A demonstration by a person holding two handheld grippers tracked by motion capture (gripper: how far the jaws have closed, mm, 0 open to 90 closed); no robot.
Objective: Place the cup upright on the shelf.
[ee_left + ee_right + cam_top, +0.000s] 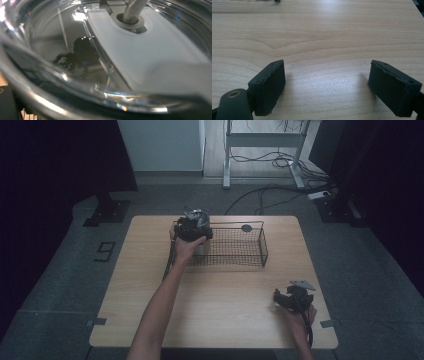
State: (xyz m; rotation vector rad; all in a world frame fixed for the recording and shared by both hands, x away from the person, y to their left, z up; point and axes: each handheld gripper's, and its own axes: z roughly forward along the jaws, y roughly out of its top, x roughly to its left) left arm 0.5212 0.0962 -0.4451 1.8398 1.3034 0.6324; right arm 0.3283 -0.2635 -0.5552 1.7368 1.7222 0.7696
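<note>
At the upper centre of the high view, the left gripper [192, 227] sits against a clear glass lid with a metal knob [132, 15]; whether its jaws are spread I cannot tell. The right gripper [327, 87], lower right, has its 2 jaws spread wide over the pale wooden table [324, 32], holding nothing.

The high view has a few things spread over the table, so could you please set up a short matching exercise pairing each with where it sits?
Things:
1. wire basket
2. left claw
3. right claw
4. dark round object

Places:
A. low over bare wood near the table's front right corner
B. at the basket's left end, by a shiny lidded container
C. far half of the table, middle
D. at the basket's far rim, right of centre

Pairs: 1-C, 2-B, 3-A, 4-D
</note>
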